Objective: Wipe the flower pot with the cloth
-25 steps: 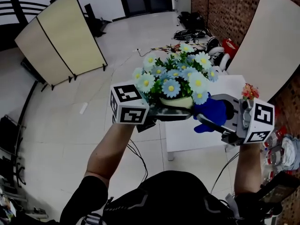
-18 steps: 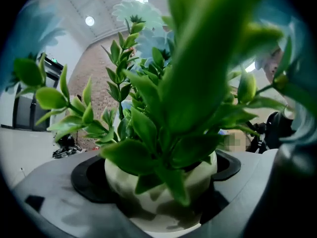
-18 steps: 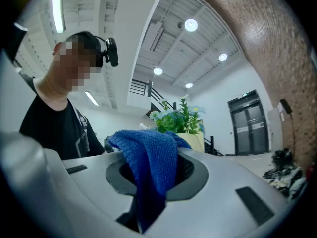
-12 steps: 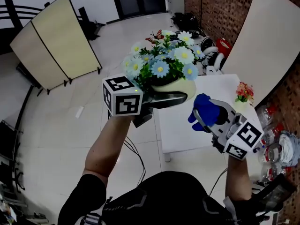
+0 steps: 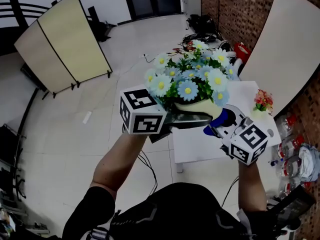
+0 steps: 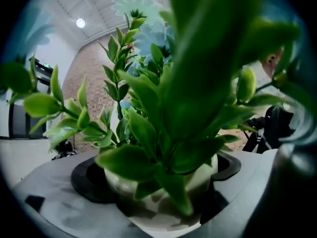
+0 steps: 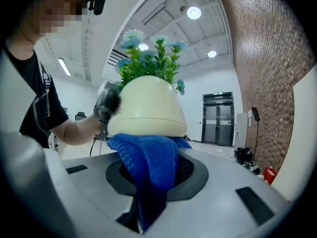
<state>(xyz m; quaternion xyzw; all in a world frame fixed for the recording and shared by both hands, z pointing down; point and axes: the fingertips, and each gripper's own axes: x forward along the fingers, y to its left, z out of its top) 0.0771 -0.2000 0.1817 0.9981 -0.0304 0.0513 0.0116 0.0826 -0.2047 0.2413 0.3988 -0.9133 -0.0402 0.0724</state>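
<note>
A cream flower pot (image 5: 199, 109) full of blue and white artificial daisies (image 5: 190, 79) hangs in the air in front of me. My left gripper (image 5: 192, 118) is shut on the pot's rim (image 6: 163, 182), with green leaves filling its view. My right gripper (image 5: 220, 124) is shut on a blue knitted cloth (image 7: 146, 157). The cloth (image 5: 222, 118) presses against the underside of the pot (image 7: 146, 110), at the pot's right in the head view.
Below the pot stands a white table (image 5: 207, 139) with a small red flower pot (image 5: 263, 101) at its right. A brick wall (image 5: 240, 9) and a leaning pale board (image 5: 280, 39) are on the right. A folding screen (image 5: 65, 39) stands on the floor at left.
The pot has dropped and shifted slightly right. My right gripper has come up and left with the cloth, from apart from the pot to touching its underside.
</note>
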